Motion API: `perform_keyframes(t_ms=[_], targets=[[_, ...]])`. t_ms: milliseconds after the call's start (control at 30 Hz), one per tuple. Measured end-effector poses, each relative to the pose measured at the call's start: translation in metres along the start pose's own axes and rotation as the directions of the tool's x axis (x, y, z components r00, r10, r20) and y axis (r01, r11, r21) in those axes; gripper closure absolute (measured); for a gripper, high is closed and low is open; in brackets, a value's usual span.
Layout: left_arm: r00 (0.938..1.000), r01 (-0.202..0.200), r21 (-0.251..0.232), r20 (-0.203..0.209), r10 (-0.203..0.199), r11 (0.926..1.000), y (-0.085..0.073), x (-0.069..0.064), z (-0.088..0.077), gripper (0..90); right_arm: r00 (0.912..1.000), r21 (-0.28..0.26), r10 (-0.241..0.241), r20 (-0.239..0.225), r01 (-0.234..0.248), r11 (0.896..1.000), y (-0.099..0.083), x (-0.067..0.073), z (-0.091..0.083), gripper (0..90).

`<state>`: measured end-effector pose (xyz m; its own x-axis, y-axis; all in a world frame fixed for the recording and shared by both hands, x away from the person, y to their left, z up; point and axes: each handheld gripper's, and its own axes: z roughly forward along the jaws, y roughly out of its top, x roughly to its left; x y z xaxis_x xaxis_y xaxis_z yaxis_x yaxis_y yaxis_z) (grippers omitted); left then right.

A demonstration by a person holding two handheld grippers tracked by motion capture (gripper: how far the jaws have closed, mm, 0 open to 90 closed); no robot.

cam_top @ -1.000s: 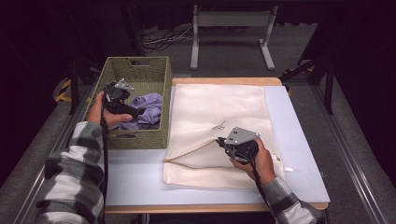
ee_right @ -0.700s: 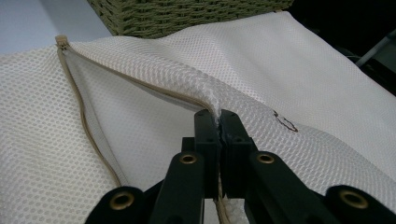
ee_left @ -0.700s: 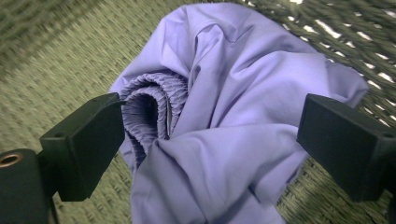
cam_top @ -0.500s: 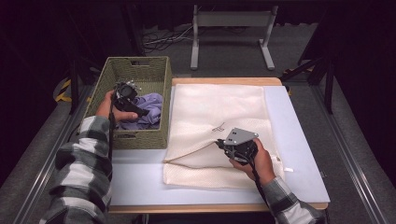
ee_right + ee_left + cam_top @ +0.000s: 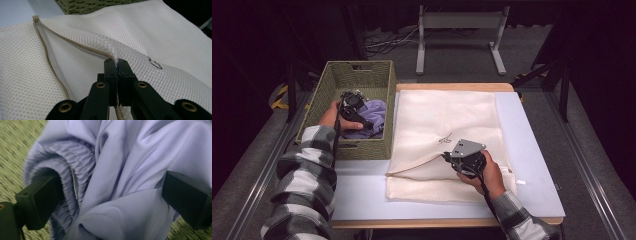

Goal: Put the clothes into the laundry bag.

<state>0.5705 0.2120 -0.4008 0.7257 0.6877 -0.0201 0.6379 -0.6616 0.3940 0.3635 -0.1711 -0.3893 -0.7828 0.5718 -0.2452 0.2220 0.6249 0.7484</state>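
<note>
High view: at centre left, the left hand-held gripper [image 5: 356,107] is down inside the woven basket [image 5: 337,82], over the lilac garment [image 5: 373,114]. At lower centre right, the right hand-held gripper [image 5: 451,156] pinches the upper edge of the cream mesh laundry bag [image 5: 452,115] lying flat on the surface [image 5: 357,192], lifting that edge so the mouth gapes, probably to take the garment.

Left gripper view: the jaws stand wide apart either side of the bunched lilac garment [image 5: 120,170], elastic waistband at left; released, not yet pressing, placed to gather a thick fold.

Right gripper view: the jaws are clenched on the mesh laundry bag [image 5: 175,37] beside the zipper [image 5: 50,62], holding the opening up.
</note>
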Motion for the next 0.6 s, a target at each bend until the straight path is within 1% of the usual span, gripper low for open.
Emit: perform_keyframes(t_ms=[67,100,200,267,300,333,400,467,500,533,567,600], targets=[[0.9996,-0.010,0.045,0.028,0.009,0.9989,0.000,-0.002,0.004,5.6,1.0000,0.002,0.002,-0.004,-0.002,1.000,-0.001,0.000,0.000,87.7],[0.9994,-0.028,0.060,0.024,0.027,0.9978,0.000,-0.004,0.006,5.7,1.0000,0.002,0.003,-0.006,-0.003,1.000,-0.001,0.000,0.001,87.8],[0.9982,-0.037,0.059,0.049,0.034,0.9976,0.000,-0.005,0.007,11.3,1.0000,0.003,0.004,-0.009,-0.004,1.000,-0.001,0.001,0.001,87.7],[0.9985,-0.044,0.083,0.036,0.041,0.9956,0.000,-0.005,0.008,15.9,0.9999,0.003,0.003,-0.011,-0.003,1.000,-0.001,0.000,0.001,87.7],[0.9982,-0.051,0.093,0.037,0.047,0.9943,0.001,-0.006,0.009,17.5,0.9999,0.001,0.004,-0.014,-0.004,1.000,-0.001,0.000,0.001,87.7],[0.9983,-0.055,0.105,0.026,0.053,0.9929,0.001,-0.007,0.010,20.2,0.9999,0.003,0.007,-0.014,-0.007,1.000,-0.002,0.000,0.001,87.7],[0.9977,-0.067,0.127,0.015,0.066,0.9896,0.003,-0.008,0.012,27.7,0.9998,0.003,0.008,-0.016,-0.008,1.000,-0.002,0.000,0.001,87.7],[0.9952,-0.096,0.133,0.032,0.093,0.9864,0.004,-0.010,0.011,41.6,0.9998,-0.001,0.009,-0.019,-0.009,1.000,-0.002,0.000,0.001,87.7],[0.9928,-0.119,0.135,0.023,0.117,0.9836,0.005,-0.010,0.009,48.6,0.9997,-0.002,0.009,-0.021,-0.009,1.000,-0.002,0.000,0.001,87.7],[0.9924,-0.123,0.130,0.021,0.121,0.9839,0.005,-0.011,0.008,57.9,0.9997,-0.001,0.008,-0.022,-0.008,1.000,-0.002,0.000,0.001,87.7],[0.9911,-0.133,0.129,0.021,0.131,0.9828,0.005,-0.011,0.007,63.0,0.9997,0.000,0.008,-0.024,-0.008,1.000,-0.002,-0.001,0.001,87.7],[0.9884,-0.152,0.131,0.017,0.151,0.9796,0.005,-0.011,0.006,67.2,0.9997,0.001,0.010,-0.023,-0.010,1.000,-0.002,-0.001,0.001,87.7]])
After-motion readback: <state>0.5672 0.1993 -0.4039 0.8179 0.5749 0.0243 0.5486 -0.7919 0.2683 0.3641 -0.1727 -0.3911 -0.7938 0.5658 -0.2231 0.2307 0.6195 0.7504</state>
